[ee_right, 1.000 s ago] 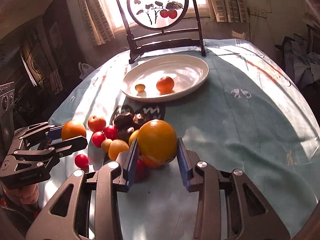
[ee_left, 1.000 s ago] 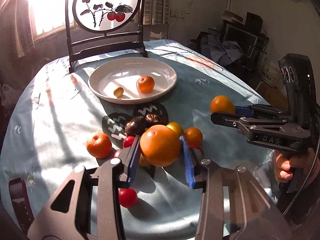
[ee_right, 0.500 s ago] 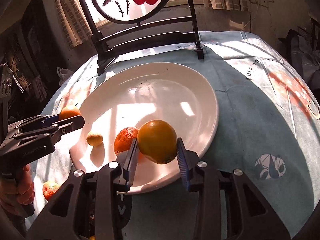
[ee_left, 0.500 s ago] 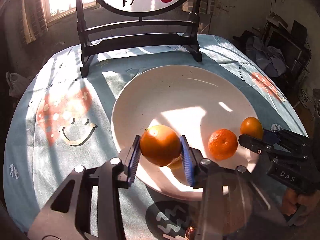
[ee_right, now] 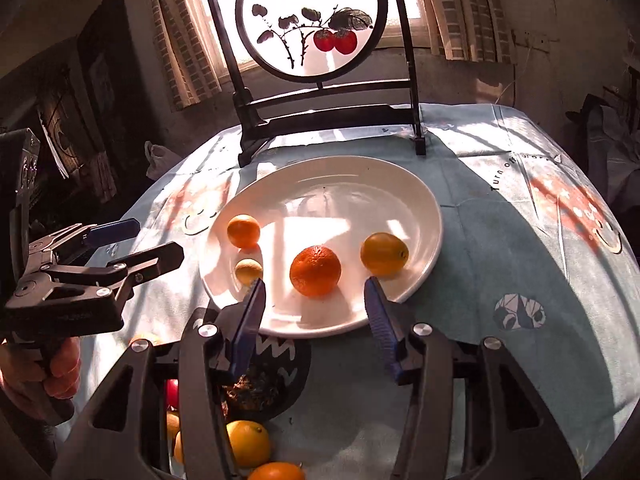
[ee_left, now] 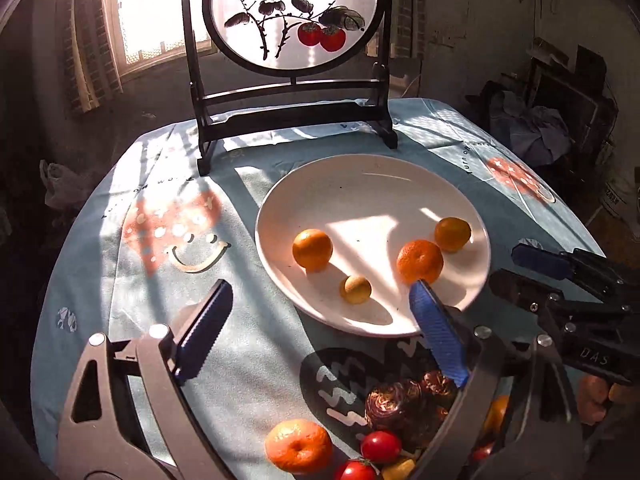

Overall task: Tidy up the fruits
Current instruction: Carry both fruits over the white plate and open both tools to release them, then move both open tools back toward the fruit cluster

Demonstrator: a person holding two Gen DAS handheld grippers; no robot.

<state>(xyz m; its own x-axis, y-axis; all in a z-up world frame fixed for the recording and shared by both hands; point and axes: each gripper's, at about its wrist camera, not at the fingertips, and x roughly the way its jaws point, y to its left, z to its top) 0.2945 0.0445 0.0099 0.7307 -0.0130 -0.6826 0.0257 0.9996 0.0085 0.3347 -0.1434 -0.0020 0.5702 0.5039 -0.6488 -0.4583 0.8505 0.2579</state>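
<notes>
- Left wrist view: the bench [ee_left: 100,264] carries a white plate [ee_left: 360,184] holding four fruits, ahead of both tongs.
- Loose fruit pile [ee_left: 384,444] lies below the left tongs [ee_left: 320,320], nearer them; round, no long axis.
- Left tongs are opening, empty; right tongs [ee_right: 316,300] are opening, empty.
- Right tongs read "DAS"; the cloth reads "turn off".

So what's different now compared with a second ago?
Both claws carried an orange from the pile to the white plate and let go. The left claw dropped its orange on the plate's left side, the right claw dropped its orange on the right side. Both claws are opening, nothing between them. The tangerine, the small yellow fruit and the painted screen stayed put.
</notes>
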